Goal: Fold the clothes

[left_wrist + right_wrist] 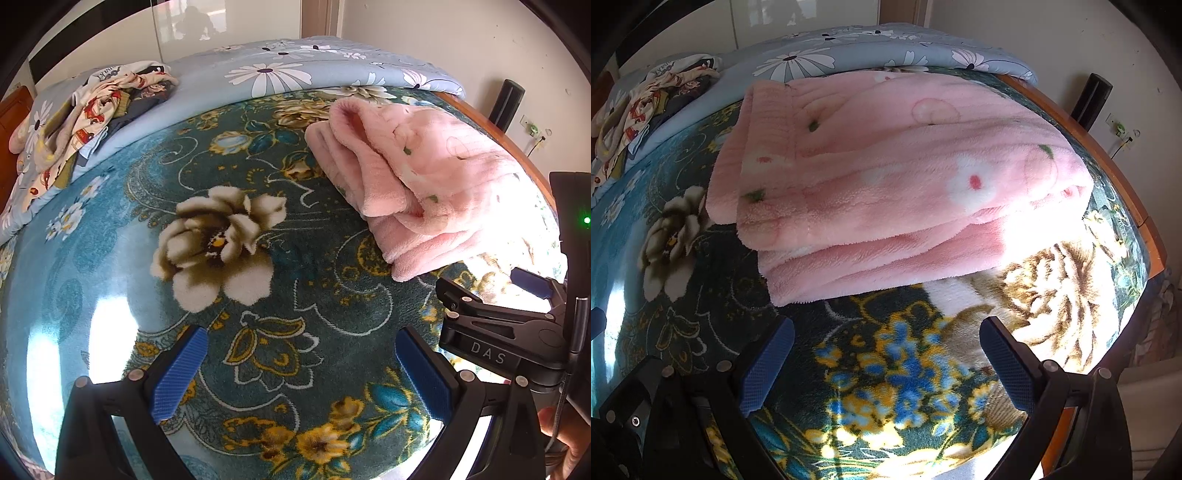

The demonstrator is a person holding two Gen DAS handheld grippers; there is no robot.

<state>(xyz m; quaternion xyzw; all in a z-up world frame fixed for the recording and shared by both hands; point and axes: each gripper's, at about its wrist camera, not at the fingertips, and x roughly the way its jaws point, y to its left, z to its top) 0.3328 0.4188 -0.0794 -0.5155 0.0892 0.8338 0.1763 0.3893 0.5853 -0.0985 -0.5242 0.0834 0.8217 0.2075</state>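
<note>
A pink fleece garment lies folded in a thick stack on the teal flowered blanket; in the left wrist view the same pink garment lies at the upper right. My right gripper stands open just in front of the stack's near edge, nothing between its blue pads. My left gripper is open too, over the bare blanket, well to the left of the pink stack. The right gripper also shows at the right edge of the left wrist view.
A heap of unfolded printed clothes lies at the far left on a light blue daisy quilt. The bed's wooden edge runs along the right, with a wall and socket beyond. A hand shows at the lower right.
</note>
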